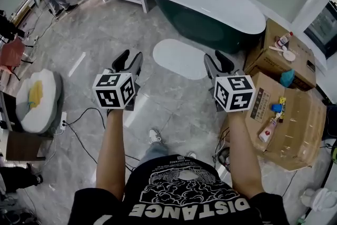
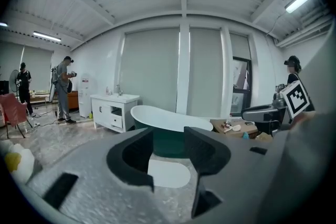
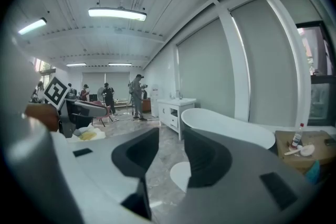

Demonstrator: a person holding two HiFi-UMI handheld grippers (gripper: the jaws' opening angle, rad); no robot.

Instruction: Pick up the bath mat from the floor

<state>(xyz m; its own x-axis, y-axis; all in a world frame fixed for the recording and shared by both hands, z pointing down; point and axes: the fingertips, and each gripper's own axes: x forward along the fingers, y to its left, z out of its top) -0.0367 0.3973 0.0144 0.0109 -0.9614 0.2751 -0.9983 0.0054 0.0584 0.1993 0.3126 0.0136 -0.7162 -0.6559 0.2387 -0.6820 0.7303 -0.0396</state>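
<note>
I hold my left gripper (image 1: 129, 60) and my right gripper (image 1: 218, 62) out in front of me, side by side, above the grey marbled floor (image 1: 100, 34). The jaws of both stand apart, with nothing between them. The white oval bath mat (image 1: 181, 59) lies flat on the floor ahead; looking down, I see it between my two grippers, just beside the dark green bathtub (image 1: 210, 8). Neither gripper touches the mat. Cardboard boxes (image 1: 292, 124) stand to my right, near the right gripper
</note>
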